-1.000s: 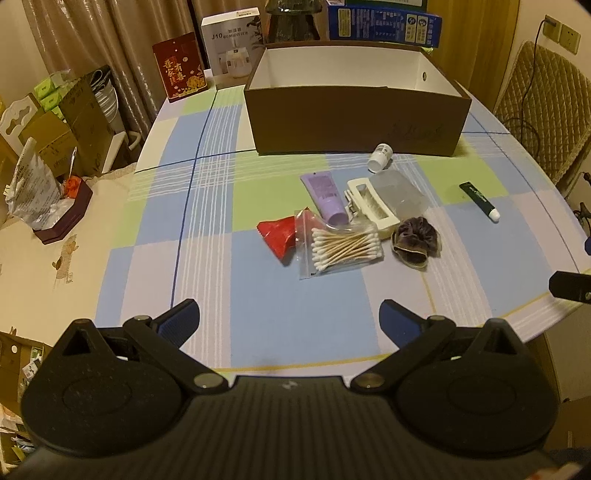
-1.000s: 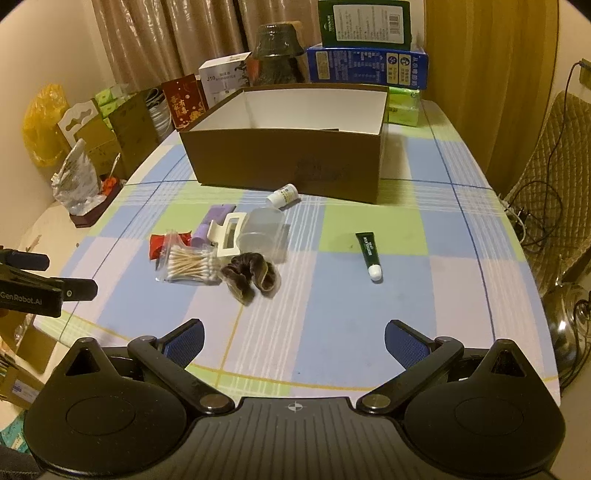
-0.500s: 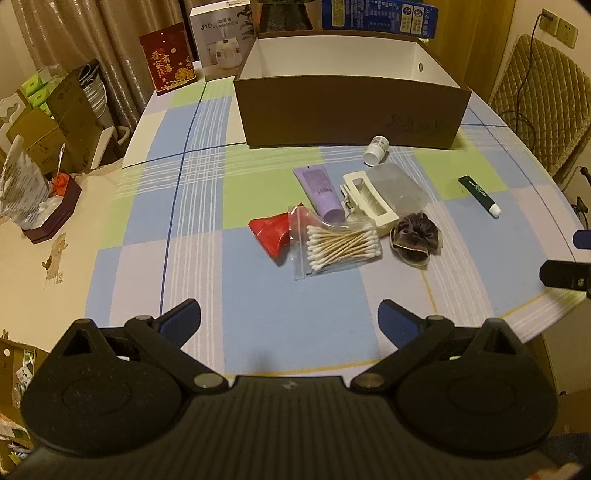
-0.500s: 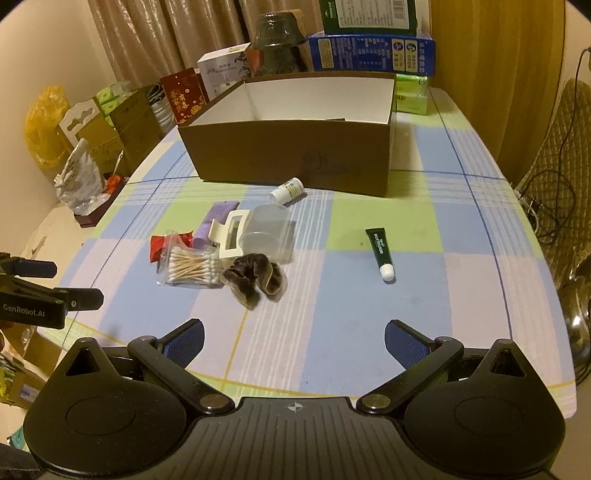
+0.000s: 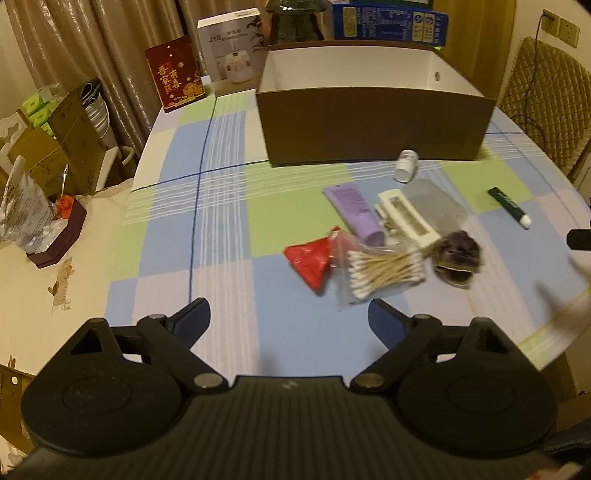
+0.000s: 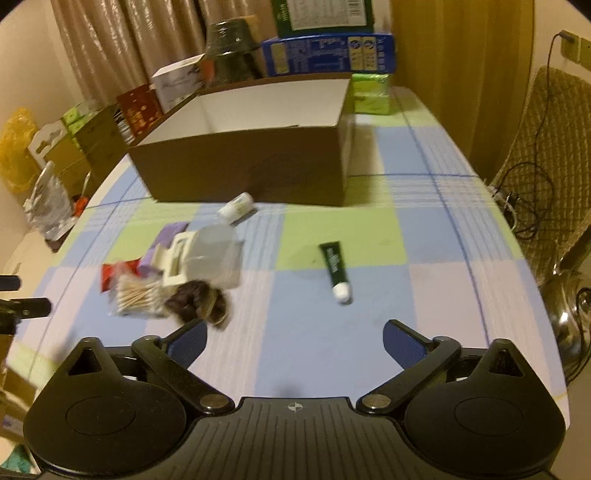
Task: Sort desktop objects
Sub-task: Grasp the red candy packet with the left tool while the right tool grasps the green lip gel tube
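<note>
I see a checked tablecloth [image 5: 229, 206] in blue, green and lilac over the table. At the far edge stand a red card box [image 5: 174, 78], a white carton [image 5: 231, 51] right of it, a dark pot [image 6: 231, 50], and a blue box [image 6: 328, 53] with a green box [image 6: 321, 16] on top. A lime pack [image 6: 370, 94] sits below the blue box. Far left I see cardboard boxes [image 5: 62, 144], a crinkled bag [image 5: 24, 214] and a yellow bag [image 6: 14, 147]. Curtains [image 5: 122, 37] hang behind. On the right is a quilted chair [image 6: 554, 147] with a cable [image 6: 532, 192].
</note>
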A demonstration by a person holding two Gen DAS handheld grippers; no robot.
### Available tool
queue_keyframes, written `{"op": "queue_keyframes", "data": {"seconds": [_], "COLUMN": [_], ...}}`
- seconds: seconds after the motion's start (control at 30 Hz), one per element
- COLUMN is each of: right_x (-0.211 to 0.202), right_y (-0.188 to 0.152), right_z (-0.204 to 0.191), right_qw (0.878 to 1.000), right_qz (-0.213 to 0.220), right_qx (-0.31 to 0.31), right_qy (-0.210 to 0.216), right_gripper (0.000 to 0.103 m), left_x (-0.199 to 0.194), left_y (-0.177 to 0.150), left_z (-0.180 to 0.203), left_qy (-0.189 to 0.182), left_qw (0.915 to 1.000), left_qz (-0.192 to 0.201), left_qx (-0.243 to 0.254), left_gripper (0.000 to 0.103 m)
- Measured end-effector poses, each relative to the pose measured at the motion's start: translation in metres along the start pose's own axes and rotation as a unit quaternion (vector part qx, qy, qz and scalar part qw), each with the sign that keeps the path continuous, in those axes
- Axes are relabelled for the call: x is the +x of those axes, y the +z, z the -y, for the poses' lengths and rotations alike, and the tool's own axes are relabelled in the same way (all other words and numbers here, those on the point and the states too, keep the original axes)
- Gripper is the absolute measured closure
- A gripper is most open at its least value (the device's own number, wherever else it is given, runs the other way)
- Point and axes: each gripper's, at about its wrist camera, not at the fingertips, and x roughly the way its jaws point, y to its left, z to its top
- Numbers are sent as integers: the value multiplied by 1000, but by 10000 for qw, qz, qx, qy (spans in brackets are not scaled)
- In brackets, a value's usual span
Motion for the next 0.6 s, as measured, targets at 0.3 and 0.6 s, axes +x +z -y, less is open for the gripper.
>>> {"op": "queue_keyframes", "data": {"seconds": [0.3,0.6], "right_x": [30,53], "right_y": [1,6], "right_z": [23,33], "right_qw": [9998,9992], "right_qz": [-93,-274], "right_qx": [-59,95], "right_qy": [-194,-266], "right_gripper": [36,37], "left_x": [44,79], "left_y": [7,19], "left_z": [-10,-1], "left_qy": [-193,-361], "left_qw": [9988,9927], "left_qz": [-132,-168], "left_qx": [421,1137], "left_gripper": [27,34]}}
